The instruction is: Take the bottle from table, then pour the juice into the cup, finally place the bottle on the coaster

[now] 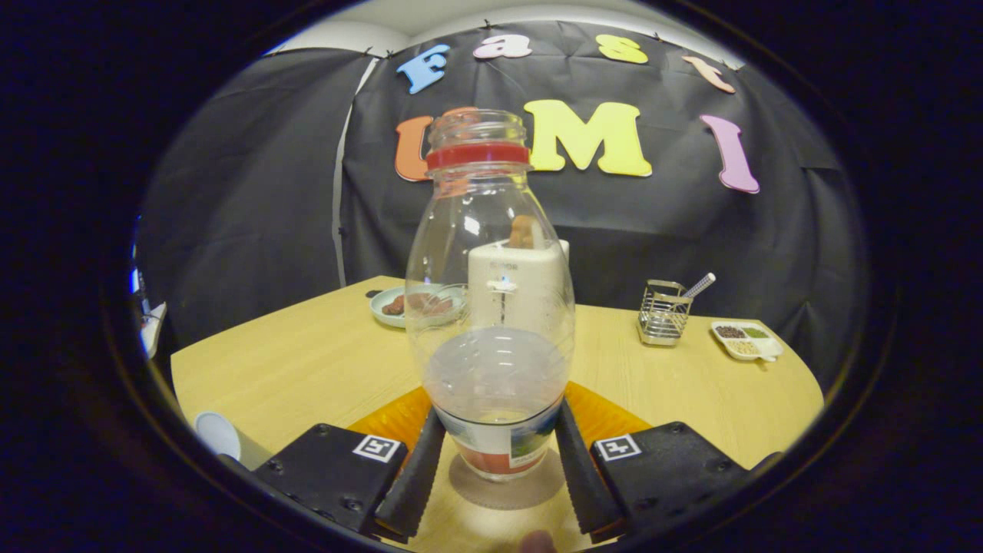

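A clear plastic bottle with a red neck ring and no cap stands upright between my fingers. It looks empty, apart from a cloudy band low down. My gripper is shut on it, both fingers pressing its labelled lower part. Right under the bottle's base lies a round greyish coaster; I cannot tell whether the base rests on it or hangs just above. A white cup sits off to the left of the fingers, near the table's edge.
An orange mat lies on the wooden table behind the fingers. Beyond the bottle stand a white toaster and a plate of food. A wire basket and a small divided dish are at the far right.
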The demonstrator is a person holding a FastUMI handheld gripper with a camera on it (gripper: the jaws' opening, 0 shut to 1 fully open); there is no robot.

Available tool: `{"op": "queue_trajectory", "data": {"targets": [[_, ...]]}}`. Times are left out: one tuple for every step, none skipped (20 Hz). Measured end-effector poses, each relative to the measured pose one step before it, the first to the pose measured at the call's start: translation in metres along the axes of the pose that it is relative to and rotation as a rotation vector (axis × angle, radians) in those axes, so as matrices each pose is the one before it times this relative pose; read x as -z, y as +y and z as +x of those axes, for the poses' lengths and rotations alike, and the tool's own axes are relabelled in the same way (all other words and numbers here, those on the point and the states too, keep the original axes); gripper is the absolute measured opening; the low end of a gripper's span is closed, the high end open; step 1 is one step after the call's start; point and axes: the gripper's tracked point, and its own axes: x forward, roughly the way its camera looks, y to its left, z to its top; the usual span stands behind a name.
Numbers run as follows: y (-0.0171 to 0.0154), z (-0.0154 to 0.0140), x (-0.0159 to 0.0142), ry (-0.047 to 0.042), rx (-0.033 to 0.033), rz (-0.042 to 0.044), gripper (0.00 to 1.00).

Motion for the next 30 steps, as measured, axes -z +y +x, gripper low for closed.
{"op": "queue_trajectory", "data": {"targets": [[-0.00179, 0.00205, 0.00359, 0.00841, 0.00593, -0.00486, 0.78], [-0.00227, 0.00161, 0.00239, 0.00603, 0.00588, -0.00439, 0.78], [-0.00143, 0.0014, 0.00215, 0.00891, 0.00386, -0.00181, 0.78], [-0.0006, -0.00089, 0.00403, 0.00915, 0.00193, 0.00174, 0.79], [0.00021, -0.00096, -0.00126, -0.00607, -0.0032, 0.00604, 0.79], [0.00016, -0.0005, 0.00113, 0.00388, 0.00127, -0.00316, 0.8], [0.00058, -0.00097, -0.00049, 0.00038, -0.00238, -0.00072, 0.8], [-0.00091, -0.00026, -0.00096, -0.00017, 0.00119, 0.00061, 0.81], [-0.00079, 0.00014, 0.00037, 0.00156, 0.00428, -0.00242, 0.82], [-0.00024, 0.0002, 0.0005, 0.00291, -0.00006, -0.0017, 0.83], [0.00037, 0.00045, 0.00107, 0.00458, -0.00005, 0.00157, 0.84], [-0.00012, 0.00074, 0.00146, 0.00353, -0.00026, 0.00158, 0.85], [-0.00122, -0.0004, 0.0021, 0.00576, 0.00416, 0.00097, 0.89], [-0.00038, 0.00001, 0.00058, 0.00151, 0.00096, 0.00163, 0.92], [-0.00014, 0.00052, 0.00171, 0.00665, -0.00022, 0.00088, 0.94], [-0.00114, -0.00056, 0.00076, 0.00428, 0.00137, 0.00314, 0.96], [-0.00103, -0.00176, 0.00013, -0.00213, 0.00596, 0.00884, 0.98], [-0.00146, -0.00242, -0.00058, -0.0039, 0.0095, 0.0083, 0.98], [-0.00193, -0.00262, 0.00046, -0.00111, 0.01219, 0.0061, 0.98], [-0.00065, -0.00376, -0.00269, -0.00969, 0.00482, 0.01027, 0.98], [0.00175, -0.00462, -0.00138, -0.00502, -0.00227, 0.01042, 0.98], [0.00124, -0.00565, -0.00432, -0.00915, -0.00031, 0.00553, 0.98], [0.00046, -0.0067, -0.00538, -0.01308, 0.00695, 0.00003, 0.98], [0.00019, -0.00655, -0.00706, -0.01579, 0.00445, -0.00531, 0.98], [0.00033, -0.00772, -0.00619, -0.01538, 0.00877, -0.01283, 0.98], [0.00078, -0.00797, -0.00835, -0.01446, 0.00593, -0.01379, 0.99], [0.00071, -0.00776, -0.00791, -0.01489, 0.00315, -0.0114, 0.99], [0.00065, -0.00845, -0.00997, -0.01586, 0.00099, -0.00536, 0.99], [0.00008, -0.01223, -0.0125, -0.02315, 0.00537, 0.00158, 0.99], [-0.00209, -0.01193, -0.015, -0.02548, 0.01125, 0.00186, 0.99]]}}
